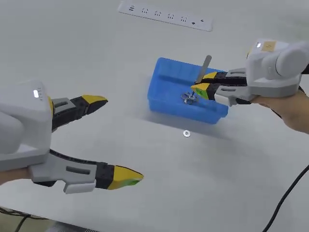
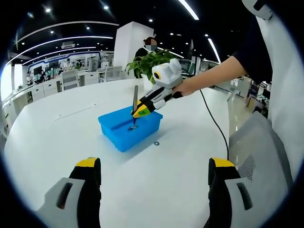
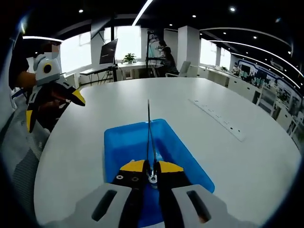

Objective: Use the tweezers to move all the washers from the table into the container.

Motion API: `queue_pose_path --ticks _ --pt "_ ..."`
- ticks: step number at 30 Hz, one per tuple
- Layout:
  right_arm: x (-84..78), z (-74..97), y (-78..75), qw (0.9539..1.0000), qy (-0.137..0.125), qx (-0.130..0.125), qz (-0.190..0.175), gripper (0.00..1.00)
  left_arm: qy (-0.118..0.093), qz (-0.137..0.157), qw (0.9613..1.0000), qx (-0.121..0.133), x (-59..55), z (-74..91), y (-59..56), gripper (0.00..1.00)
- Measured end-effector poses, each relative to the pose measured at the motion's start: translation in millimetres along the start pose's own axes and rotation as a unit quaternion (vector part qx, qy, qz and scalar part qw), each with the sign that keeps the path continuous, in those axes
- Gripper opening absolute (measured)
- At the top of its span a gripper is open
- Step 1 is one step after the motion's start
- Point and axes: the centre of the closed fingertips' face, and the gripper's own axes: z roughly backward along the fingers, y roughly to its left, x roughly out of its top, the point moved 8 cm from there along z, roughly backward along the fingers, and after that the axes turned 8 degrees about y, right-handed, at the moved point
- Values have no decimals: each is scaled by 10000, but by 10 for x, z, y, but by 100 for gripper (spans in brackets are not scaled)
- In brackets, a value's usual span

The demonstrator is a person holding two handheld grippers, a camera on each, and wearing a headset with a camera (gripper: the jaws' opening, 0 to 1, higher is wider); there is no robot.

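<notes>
- Jaws-wise: squeezed tight on the tweezers (image 1: 206, 63) over on the right gripper (image 1: 203, 83), spread wide with nothing between them on the left gripper (image 1: 116, 137).
- Tweezer tips down inside the blue container (image 1: 164, 72), right at a small heap of washers (image 1: 189, 98) already in there. Can't tell if one's actually pinched in the tips.
- Just one lone washer (image 1: 187, 133) out on the white worktop (image 1: 96, 48), near the container's front wall.
- Looks like a tiny flat silvery ring, hole in the middle, lying flat.
- Probably feather-light, stiff metal, pretty slick and flush with the worktop, so likely to skate off or ping out of the tips.
- Best bet for hold: one tip through the hole, the other outside the rim, pinching across the band. Gentle squeeze only.
</notes>
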Motion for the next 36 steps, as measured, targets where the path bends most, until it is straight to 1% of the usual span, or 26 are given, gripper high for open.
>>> queue_pose_path --ticks 2,4,5,7,11,12,13,14,15,16,17,18,20,22,23,24,25,28,31,32,33,34,35,36 --pt "20 23 12 10000 -24 -12 51 9 -39 -2 10000 16 11 -1 13 99" --pt "48 48 28 9999 -42 -34 141 8 -129 -47 9997 181 46 -5 68 99" --pt "62 58 34 9998 -58 -36 160 8 -150 -46 9996 220 64 -10 91 99" --pt "87 78 43 9998 -91 -21 179 8 -260 -35 9993 261 125 -21 156 99" --pt "114 103 70 9996 -114 -4 258 8 -461 -108 9984 322 296 -76 275 96" --pt "117 107 76 9996 -118 1 266 8 -499 -122 9982 310 332 -92 293 95" --pt "120 112 83 9995 -122 8 275 8 -579 -141 9978 282 394 -124 320 95" --pt "125 118 96 9995 -123 19 300 8 -621 -176 9975 275 430 -147 334 95" --pt "128 121 105 9994 -119 22 329 8 -694 -281 9968 281 494 -192 361 94" --pt "133 124 116 9993 -119 35 351 8 -720 -334 9965 269 531 -222 379 94" --pt "136 125 124 9992 -119 41 368 8 -727 -375 9965 192 586 -282 405 94" --pt "139 126 131 9992 -115 46 384 8 -729 -386 9965 165 604 -303 414 93" --pt "146 123 150 9990 -103 61 438 8 -748 -513 9959 66 701 -411 458 90" --pt "155 122 167 9987 -96 75 487 8 -804 -638 9947 -42 809 -508 493 84" --pt "161 123 180 9986 -96 85 521 8 -880 -748 9933 -61 886 -565 514 81" --pt "165 124 187 9984 -91 86 551 8 -944 -822 9921 -94 934 -599 523 79" --pt "169 125 194 9982 -83 97 591 8 -958 -896 9912 -162 996 -653 536 77" --pt "174 127 203 9977 -74 112 661 8 -981 -1037 9892 -321 1115 -778 569 68" --pt "180 125 212 9973 -78 125 715 8 -944 -1174 9872 -521 1200 -896 566 59" --pt "180 123 214 9972 -75 130 728 8 -907 -1273 9857 -630 1223 -944 560 55" --pt "178 120 218 9971 -68 141 744 8 -881 -1358 9845 -671 1234 -968 556 52" --pt "176 117 220 9970 -61 146 758 8 -830 -1458 9828 -765 1246 -1003 547 48" --pt "174 114 222 9969 -53 154 767 8 -816 -1507 9816 -845 1254 -1024 536 42" --pt "173 109 226 9968 -47 169 786 8 -843 -1577 9795 -927 1269 -1045 523 37"
